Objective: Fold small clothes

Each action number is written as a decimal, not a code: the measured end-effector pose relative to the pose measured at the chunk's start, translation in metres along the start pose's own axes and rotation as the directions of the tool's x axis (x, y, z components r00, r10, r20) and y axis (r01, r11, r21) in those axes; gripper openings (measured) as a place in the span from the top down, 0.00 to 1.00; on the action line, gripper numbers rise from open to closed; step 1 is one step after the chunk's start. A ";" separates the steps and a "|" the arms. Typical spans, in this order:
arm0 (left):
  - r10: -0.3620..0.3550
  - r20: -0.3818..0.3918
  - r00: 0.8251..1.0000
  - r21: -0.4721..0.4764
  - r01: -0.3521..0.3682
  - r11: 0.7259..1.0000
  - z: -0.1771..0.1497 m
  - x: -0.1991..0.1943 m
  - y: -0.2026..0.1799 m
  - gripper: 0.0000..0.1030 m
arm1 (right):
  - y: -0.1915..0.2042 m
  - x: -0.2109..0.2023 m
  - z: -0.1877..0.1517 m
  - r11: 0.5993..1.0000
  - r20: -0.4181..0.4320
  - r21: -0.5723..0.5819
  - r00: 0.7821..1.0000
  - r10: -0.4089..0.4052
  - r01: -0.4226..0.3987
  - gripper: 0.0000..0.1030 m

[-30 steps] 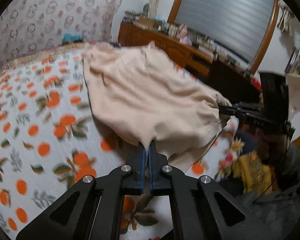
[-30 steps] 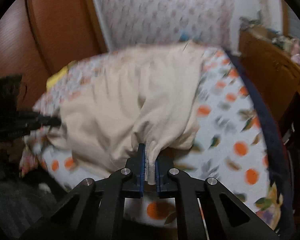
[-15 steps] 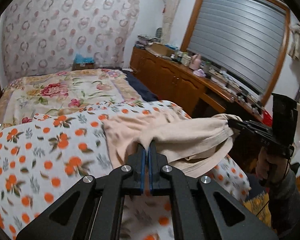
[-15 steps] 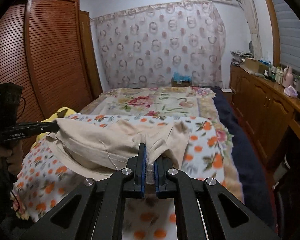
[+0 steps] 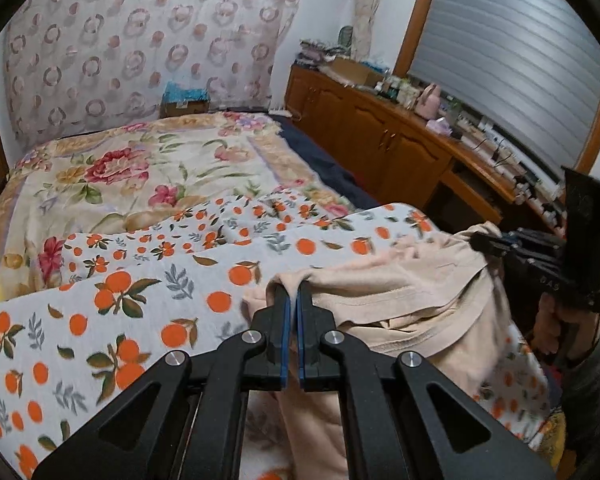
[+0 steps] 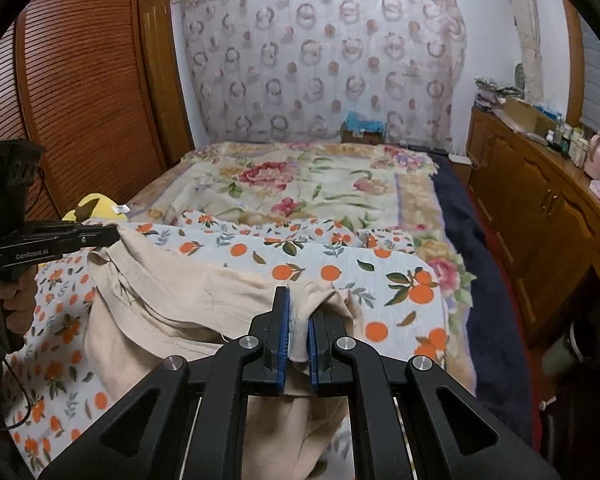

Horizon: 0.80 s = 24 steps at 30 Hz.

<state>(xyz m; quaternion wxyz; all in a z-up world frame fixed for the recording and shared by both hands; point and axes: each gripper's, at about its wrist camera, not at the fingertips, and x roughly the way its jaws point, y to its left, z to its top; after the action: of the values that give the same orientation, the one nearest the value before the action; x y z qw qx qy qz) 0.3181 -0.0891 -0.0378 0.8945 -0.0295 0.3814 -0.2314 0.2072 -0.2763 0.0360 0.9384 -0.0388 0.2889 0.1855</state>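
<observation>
The beige garment (image 5: 400, 292) lies bunched along the near edge of the orange-print sheet (image 5: 112, 304) on the bed. The left gripper (image 5: 293, 300) is clamped on one end of it. The right gripper (image 6: 299, 312) has the other end between its pads, its jaws having just been easing apart.

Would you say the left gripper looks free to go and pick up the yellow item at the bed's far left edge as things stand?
Probably not yet: the left gripper is shut on the beige cloth garment, which the right gripper also holds. The yellow item lies uncovered.
</observation>
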 end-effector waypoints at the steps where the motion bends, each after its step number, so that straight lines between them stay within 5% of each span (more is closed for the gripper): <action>1: 0.014 -0.007 1.000 0.007 -0.014 1.000 0.000 0.005 0.001 0.97 | -0.001 0.002 0.002 1.000 -0.010 0.001 1.000 0.001 -0.001 0.84; 5: 0.027 -0.022 0.999 0.024 -0.027 0.999 -0.002 0.014 0.005 0.96 | -0.004 0.001 0.014 0.999 -0.014 0.028 0.999 -0.033 0.034 0.75; 8: 0.042 -0.033 0.999 0.033 -0.040 0.999 -0.002 0.014 0.004 0.95 | 0.003 -0.009 0.018 0.997 0.013 -0.001 0.997 -0.072 0.072 0.59; 10: 0.059 -0.041 0.997 0.052 -0.057 0.997 -0.001 0.013 0.003 0.80 | 0.005 -0.016 0.015 0.993 0.038 -0.021 0.993 -0.113 0.114 0.54; 12: 0.062 -0.022 0.998 0.068 -0.061 0.996 -0.002 0.008 0.001 0.53 | 0.008 -0.027 0.010 0.991 0.042 -0.030 0.990 -0.132 0.133 0.50; 13: 0.060 -0.014 0.998 0.074 -0.059 0.996 -0.003 0.003 0.001 0.50 | 0.010 -0.034 0.008 0.990 0.041 -0.033 0.990 -0.136 0.138 0.50; 15: 0.049 -0.004 0.999 0.075 -0.048 0.996 -0.005 -0.006 0.002 0.22 | 0.017 -0.045 -0.001 0.992 0.035 -0.049 0.992 -0.118 0.120 0.50; 24: 0.036 -0.086 0.996 0.132 -0.025 0.991 -0.038 -0.010 0.000 0.18 | 0.040 -0.061 -0.037 0.978 -0.031 -0.181 0.994 -0.109 0.102 0.50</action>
<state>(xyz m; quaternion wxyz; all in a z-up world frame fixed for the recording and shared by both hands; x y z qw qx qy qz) 0.2854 -0.0802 -0.0582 0.8804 0.0451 0.4048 -0.2431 0.1264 -0.2662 0.0410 0.9335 -0.1422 0.2879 0.1598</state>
